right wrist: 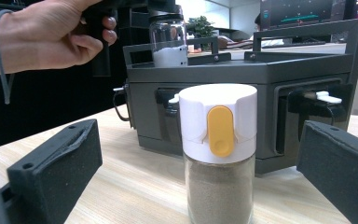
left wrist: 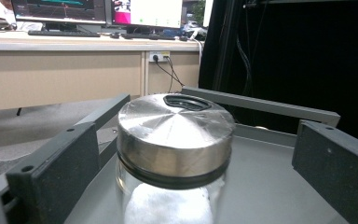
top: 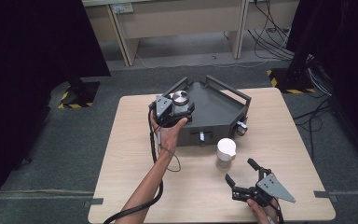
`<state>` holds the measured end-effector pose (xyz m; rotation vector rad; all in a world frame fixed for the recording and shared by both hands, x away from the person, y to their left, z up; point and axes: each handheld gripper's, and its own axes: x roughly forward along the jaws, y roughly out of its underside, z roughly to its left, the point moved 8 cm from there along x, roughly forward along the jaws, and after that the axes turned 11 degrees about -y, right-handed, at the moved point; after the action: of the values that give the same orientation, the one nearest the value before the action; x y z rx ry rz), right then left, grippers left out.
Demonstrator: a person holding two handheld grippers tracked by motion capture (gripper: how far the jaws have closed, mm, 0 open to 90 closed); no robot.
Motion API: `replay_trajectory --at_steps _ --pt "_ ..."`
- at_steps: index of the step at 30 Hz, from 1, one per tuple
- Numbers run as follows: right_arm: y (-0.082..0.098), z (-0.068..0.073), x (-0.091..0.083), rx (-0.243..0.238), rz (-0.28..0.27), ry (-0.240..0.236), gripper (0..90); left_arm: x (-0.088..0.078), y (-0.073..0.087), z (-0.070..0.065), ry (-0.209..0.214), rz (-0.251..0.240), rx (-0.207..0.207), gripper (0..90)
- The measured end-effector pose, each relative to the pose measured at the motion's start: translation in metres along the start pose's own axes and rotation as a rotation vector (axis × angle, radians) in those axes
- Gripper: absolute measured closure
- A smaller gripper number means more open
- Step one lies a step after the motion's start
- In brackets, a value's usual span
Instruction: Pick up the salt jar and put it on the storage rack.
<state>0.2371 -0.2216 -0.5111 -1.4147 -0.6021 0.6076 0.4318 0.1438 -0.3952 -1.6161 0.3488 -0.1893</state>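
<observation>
1. The worktop [top: 130, 154] carries everything – a pale wooden top, with my forearms coming in from its near edge.
2. The grey rack [top: 214, 112] sits at the back middle of the worktop, a railed tray on a box with slots in its front face.
3. My left gripper [top: 170, 109] hovers at the rack's left corner, jaws wide apart on either side of the steel-lidded jar [left wrist: 175, 140] and pressing on nothing. That jar stands upright on the tray, white powder in its lower part.
4. My right gripper [top: 244, 175] rests low near the worktop's front right, jaws also spread and empty, aimed at the white-capped shaker [right wrist: 219, 140].
5. The shaker stands upright on the worktop just in front of the rack, apart from both jaws, with brownish powder inside and a yellow tab on its cap.

I judge the steel-lidded jar settled on the rack and the shaker next – I need to slide the right gripper forward until the glass sits between the pads, close below the cap, and lift straight so it doesn't tip.
</observation>
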Motion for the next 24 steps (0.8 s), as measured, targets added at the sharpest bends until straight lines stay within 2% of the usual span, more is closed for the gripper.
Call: replay_trajectory --at_steps 13,24 --pt "0.001 0.001 0.001 0.003 0.000 -0.003 0.3 -0.024 0.003 0.001 0.046 -0.017 0.003 0.2" --pt "0.001 0.002 0.001 0.002 0.004 -0.004 0.3 -0.047 0.011 0.003 0.103 -0.027 -0.024 0.2"
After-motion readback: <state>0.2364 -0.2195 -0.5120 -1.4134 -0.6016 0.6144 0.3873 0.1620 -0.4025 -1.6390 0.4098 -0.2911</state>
